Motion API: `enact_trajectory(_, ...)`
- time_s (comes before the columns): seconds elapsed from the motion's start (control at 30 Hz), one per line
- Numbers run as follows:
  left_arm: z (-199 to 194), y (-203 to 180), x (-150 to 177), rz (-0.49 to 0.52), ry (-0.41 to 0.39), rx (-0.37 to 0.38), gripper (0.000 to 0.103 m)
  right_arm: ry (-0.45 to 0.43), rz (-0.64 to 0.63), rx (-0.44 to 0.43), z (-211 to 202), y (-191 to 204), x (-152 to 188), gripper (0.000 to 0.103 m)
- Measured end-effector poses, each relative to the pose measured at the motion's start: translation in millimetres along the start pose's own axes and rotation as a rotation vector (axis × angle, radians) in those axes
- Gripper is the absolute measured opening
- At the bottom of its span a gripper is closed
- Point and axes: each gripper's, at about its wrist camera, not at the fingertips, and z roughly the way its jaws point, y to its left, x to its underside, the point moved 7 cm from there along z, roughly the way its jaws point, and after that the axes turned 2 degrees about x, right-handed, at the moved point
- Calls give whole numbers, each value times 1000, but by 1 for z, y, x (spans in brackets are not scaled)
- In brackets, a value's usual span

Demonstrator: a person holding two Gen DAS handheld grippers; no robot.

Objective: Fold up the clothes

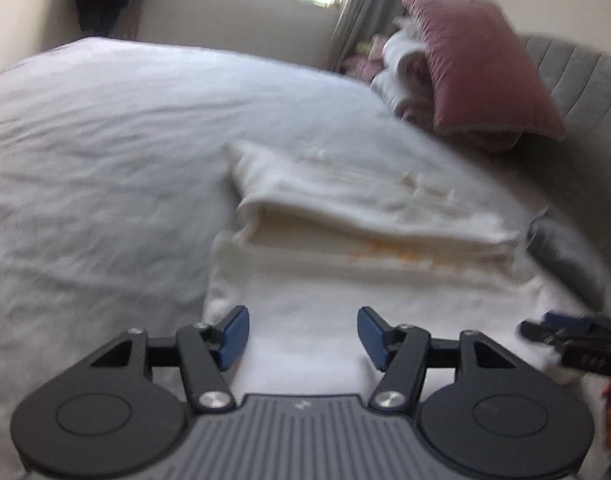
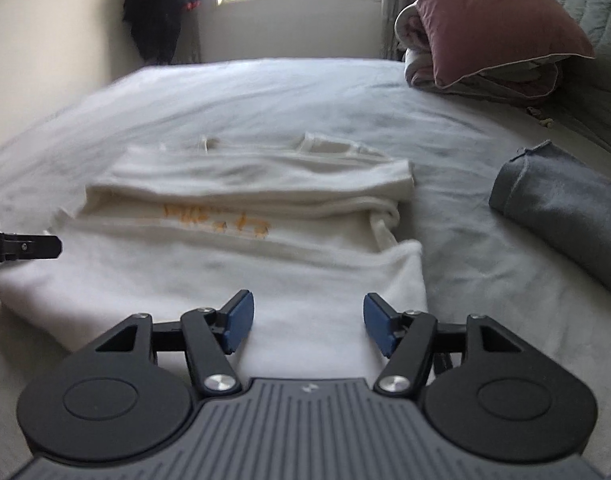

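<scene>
Just ahead of both grippers lay the white shirt (image 2: 241,248) on the bed (image 2: 265,92), part-folded, long axis running across. Left gripper (image 1: 303,334) & right gripper (image 2: 308,324) sat over its near edge w/ fingers released, nothing between; neither clearly nearer.

Cream top (image 2: 241,248) w/ orange print, grey folded cloth (image 2: 565,208), mauve pillow (image 2: 485,20), white sheet (image 2: 265,92).
</scene>
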Motion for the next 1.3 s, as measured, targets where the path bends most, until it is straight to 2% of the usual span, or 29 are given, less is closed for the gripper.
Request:
enact_trajectory(0.13,-13,10,6,23,-2,35,59,7,-5,1,-4,-19,10,66)
enact_trajectory(0.2,-25,14,7,-15,1,76,60,6,28,-15,-12,-29,11,67)
enact_trajectory(0.27,-39,22,5,-83,0,148,62,29,111,-55,-22,-42,10,67)
enact_trajectory(0.33,-48,34,5,-164,14,205,63,51,226,-178,-35,-51,9,68)
enact_trajectory(0.43,-56,57,6,-298,48,254,63,61,338,-296,-51,-64,9,73)
enact_trajectory(0.63,-55,82,22,-410,176,285,63,194,537,-325,-47,-91,32,73)
enact_trajectory(0.73,-50,86,30,-489,256,346,62,248,669,-376,-45,-103,41,73)
enact_trajectory(0.83,-43,88,34,-588,294,416,62,298,744,-425,-47,-108,42,73)
enact_trajectory(0.93,-31,82,40,-637,299,454,62,321,757,-463,-44,-100,43,73)
enact_trajectory(1.07,-19,72,39,-666,260,466,61,307,738,-463,-36,-91,40,74)
enact_trajectory(1.2,-11,66,34,-671,226,456,59,281,754,-481,-27,-85,35,74)
enact_trajectory(1.3,-4,66,30,-674,208,437,52,261,765,-493,-20,-83,31,72)
